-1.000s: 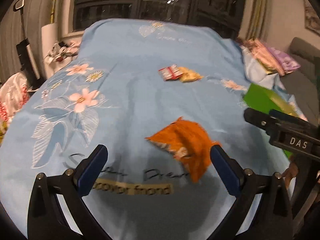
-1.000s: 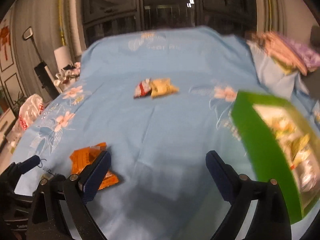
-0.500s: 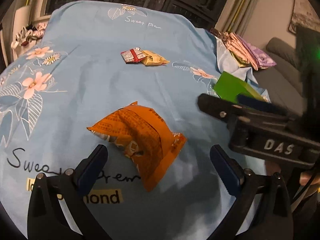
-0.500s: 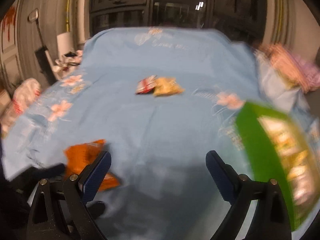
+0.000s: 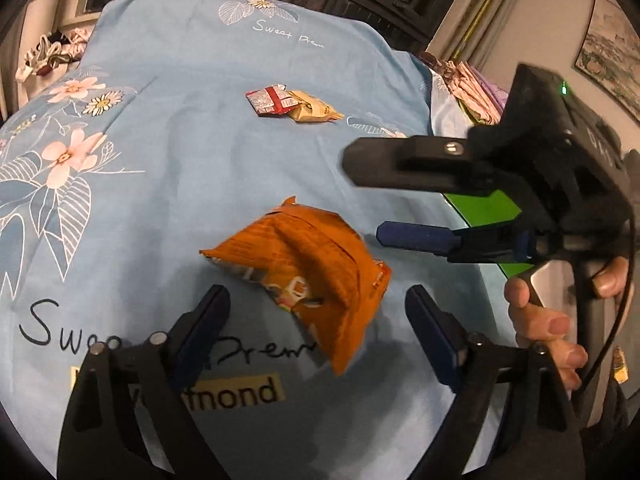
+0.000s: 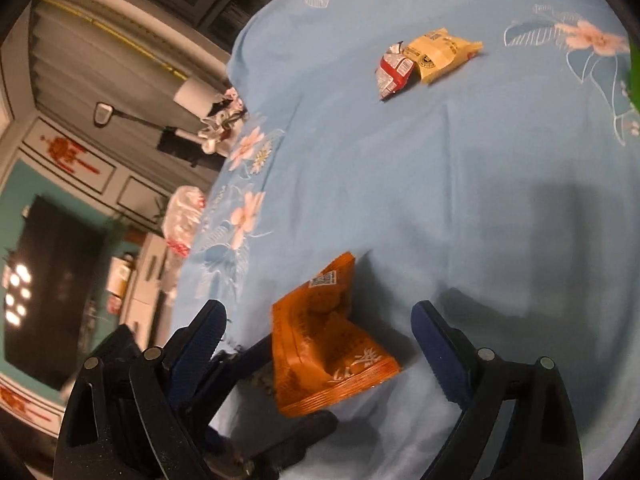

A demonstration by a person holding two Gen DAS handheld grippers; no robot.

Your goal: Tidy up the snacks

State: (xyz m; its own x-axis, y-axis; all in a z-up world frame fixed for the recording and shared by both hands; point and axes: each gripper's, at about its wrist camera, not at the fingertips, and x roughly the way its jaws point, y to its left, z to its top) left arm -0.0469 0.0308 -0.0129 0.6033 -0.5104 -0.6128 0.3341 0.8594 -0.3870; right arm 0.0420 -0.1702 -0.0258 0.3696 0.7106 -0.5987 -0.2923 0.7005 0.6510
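— Orange foil, that's what both claws are after: the orange snack packet (image 5: 308,268) lies crumpled on the blue bedsheet (image 5: 180,152), right between the two blue pads of the left claw (image 5: 316,320).

— Has it got hold of it?

— Not yet. The left claw's jaws have just been closing in from their widest, with the packet between them, but the pads stand clear of the foil on both sides. A second ago the packet lay further ahead of that claw; now it sits in the mouth, so I'd judge the pick-up is about to happen.

— And the other one?

— The right claw (image 6: 316,348) has swung across and rolled over; it comes in from the right of the left claw, tilted down. Its jaws are spread wide, nothing pinched, the packet lying between them too. You can see the person's hand (image 5: 560,312) wrapped round its handle.

— Anything left after this?

— A red packet (image 5: 268,100) and a yellow packet (image 5: 312,110) lie touching, far ahead of both claws. The green box (image 5: 488,208), behind the right claw, looks like the destination.
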